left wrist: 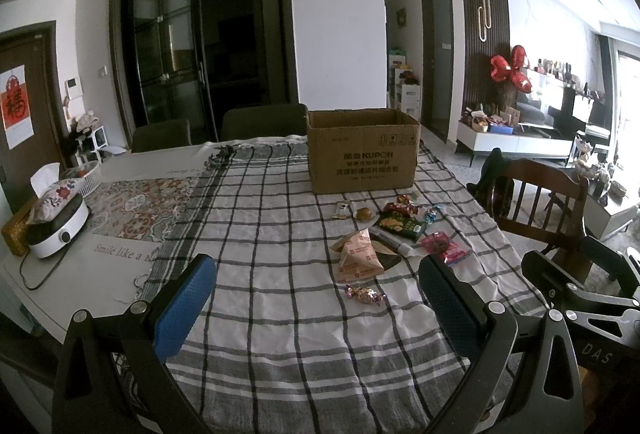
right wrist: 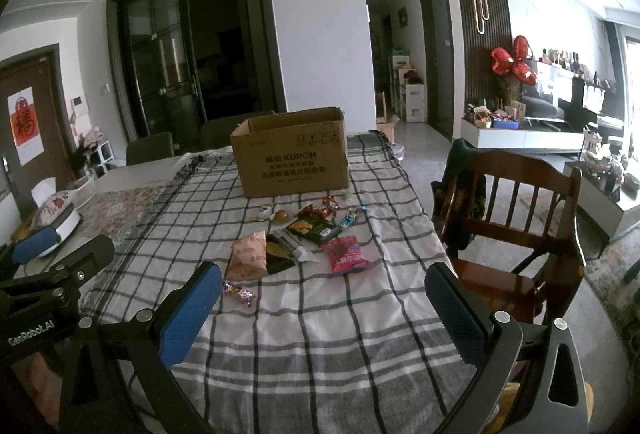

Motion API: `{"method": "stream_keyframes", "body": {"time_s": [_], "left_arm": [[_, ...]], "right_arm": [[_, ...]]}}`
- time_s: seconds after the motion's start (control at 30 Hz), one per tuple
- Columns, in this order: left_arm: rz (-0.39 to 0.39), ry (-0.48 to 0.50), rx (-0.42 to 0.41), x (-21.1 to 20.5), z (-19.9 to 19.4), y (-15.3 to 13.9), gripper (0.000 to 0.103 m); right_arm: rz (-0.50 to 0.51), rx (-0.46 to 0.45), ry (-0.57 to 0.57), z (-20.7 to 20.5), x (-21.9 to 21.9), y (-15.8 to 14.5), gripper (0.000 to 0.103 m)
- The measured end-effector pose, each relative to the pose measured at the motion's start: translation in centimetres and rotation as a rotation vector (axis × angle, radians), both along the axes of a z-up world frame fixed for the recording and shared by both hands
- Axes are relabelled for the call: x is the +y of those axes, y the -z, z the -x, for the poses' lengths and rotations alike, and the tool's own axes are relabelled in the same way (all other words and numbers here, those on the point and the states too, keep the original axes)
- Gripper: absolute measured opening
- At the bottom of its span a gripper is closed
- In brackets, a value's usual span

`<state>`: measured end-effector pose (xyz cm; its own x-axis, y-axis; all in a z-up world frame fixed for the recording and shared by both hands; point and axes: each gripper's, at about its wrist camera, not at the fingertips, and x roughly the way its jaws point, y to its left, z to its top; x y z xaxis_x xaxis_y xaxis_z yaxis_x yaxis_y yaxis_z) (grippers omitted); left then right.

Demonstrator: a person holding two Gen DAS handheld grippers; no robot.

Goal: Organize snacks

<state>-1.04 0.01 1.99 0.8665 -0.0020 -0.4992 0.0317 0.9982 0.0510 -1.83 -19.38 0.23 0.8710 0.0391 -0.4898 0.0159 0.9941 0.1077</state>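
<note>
left gripper [left wrist: 316,298]: jaws spread, empty, above checked grey-white tablecloth [left wrist: 280,314] | right gripper [right wrist: 324,304]: jaws spread, empty | loose snack packets [right wrist: 304,238]: clustered at 12 o'clock of right gripper | open brown cardboard box [right wrist: 292,154]: beyond them, 12 o'clock

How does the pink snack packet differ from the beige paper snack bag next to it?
The pink snack packet is glossy and lies flat; the beige paper snack bag is matte, crumpled and puffed up. The pink packet sits rightward, the beige bag leftward. Both rest on the checked tablecloth, ungripped.
</note>
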Motion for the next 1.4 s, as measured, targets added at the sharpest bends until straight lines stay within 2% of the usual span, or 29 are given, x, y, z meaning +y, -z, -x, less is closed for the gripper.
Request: {"method": "stream_keyframes", "body": {"time_s": [0.4,0.6,0.73,1.17,1.4], "left_arm": [[0.004,0.009,0.019,-0.7,0.1,0.3,0.103],[0.011,0.028,0.049,-1.3,-1.1,1.1,0.103],[0.014,0.038,0.066,-1.5,-2.4,1.5,0.097],[0.02,0.059,0.171,-2.2,-9.8,4.1,0.083],[0.049,0.061,0.243,-2.6,-14.4,6.8,0.076]], "right_arm": [[-0.002,0.008,-0.004,-0.2,-0.3,-0.2,0.103],[-0.002,0.03,-0.015,-1.4,0.1,0.9,0.103],[0.0,0.043,-0.02,-2.4,-0.1,1.4,0.103],[-0.009,0.109,-0.044,-8.6,-0.9,3.9,0.102],[-0.022,0.186,-0.066,-13.5,-1.2,6.4,0.092]]}}
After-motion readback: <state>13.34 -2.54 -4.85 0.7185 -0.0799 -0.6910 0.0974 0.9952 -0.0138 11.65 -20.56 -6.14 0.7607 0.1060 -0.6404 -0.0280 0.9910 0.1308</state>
